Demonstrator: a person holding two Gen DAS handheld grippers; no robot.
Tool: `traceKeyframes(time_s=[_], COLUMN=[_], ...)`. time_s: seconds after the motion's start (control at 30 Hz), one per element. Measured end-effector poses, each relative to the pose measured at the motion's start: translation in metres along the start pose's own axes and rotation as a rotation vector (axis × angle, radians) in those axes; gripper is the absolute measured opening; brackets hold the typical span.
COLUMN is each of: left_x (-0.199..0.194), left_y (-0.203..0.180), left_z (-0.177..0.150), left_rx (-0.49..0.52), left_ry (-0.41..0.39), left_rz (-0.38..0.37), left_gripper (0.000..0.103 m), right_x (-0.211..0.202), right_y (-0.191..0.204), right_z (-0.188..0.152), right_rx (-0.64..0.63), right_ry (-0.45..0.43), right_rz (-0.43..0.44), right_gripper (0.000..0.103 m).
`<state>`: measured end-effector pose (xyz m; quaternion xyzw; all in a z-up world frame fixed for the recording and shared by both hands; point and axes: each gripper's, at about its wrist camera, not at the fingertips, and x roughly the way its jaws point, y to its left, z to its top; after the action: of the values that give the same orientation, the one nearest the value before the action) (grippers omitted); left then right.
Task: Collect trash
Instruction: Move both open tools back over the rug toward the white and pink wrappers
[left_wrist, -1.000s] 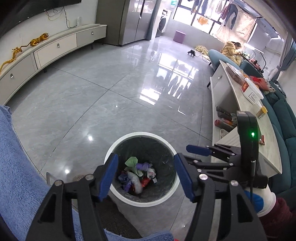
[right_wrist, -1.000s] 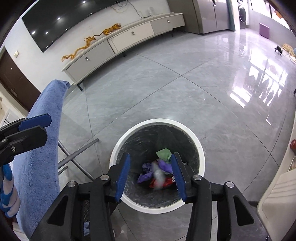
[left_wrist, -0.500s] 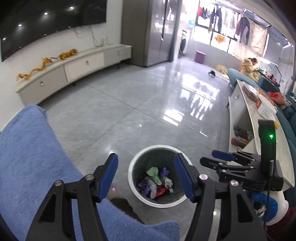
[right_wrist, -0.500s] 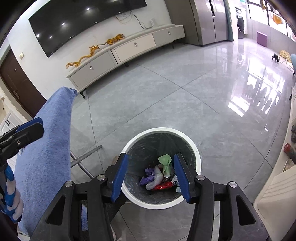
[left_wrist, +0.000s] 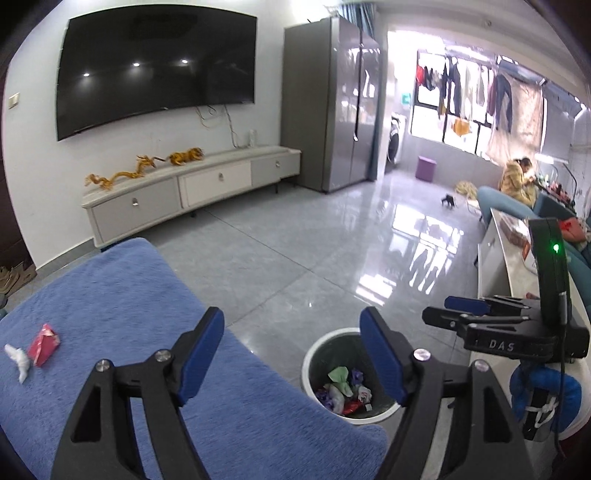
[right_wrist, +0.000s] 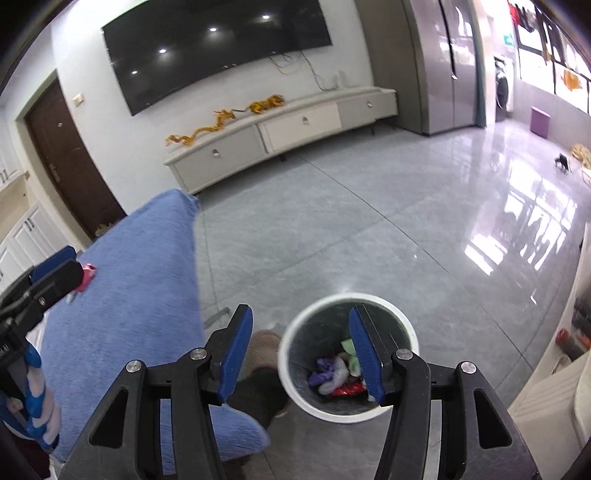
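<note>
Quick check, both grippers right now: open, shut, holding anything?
Left gripper: jaws opening, nothing between them.
Right gripper: jaws opening, nothing held; the trash bin shows behind them.

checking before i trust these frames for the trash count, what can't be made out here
- Trash bin: in the left wrist view, the left tool finger covers its right rim; the heap hides the bottom.
- Red wrapper and white scrap on the blue cloth: too small to identify; in the right wrist view the left tool's finger overlaps the wrapper.
- Right tool: jaws opening, nothing between them.
</note>
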<state>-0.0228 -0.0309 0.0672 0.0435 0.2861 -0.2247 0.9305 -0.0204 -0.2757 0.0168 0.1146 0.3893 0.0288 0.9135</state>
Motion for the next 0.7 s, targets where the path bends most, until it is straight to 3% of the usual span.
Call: traceKeyframes(time_s=[0.4, 0.7], left_x=[-0.056, -0.064], left_y=[0.102, 0.197], left_z=[-0.029, -0.075], left_rx=[-0.141, -0.294], left_ry=[-0.068, -0.006], left_rz=[0.116, 0.242], left_gripper=[0.075, 0.075], right_x=[-0.007, 0.037], right_y=[0.116, 0.199], right_z=[0.023, 0.027], right_rx=[-0.207, -0.349], right_ry=[-0.005, 0.074], right_rz=[0.095, 0.204], right_gripper=[0.055, 0.056])
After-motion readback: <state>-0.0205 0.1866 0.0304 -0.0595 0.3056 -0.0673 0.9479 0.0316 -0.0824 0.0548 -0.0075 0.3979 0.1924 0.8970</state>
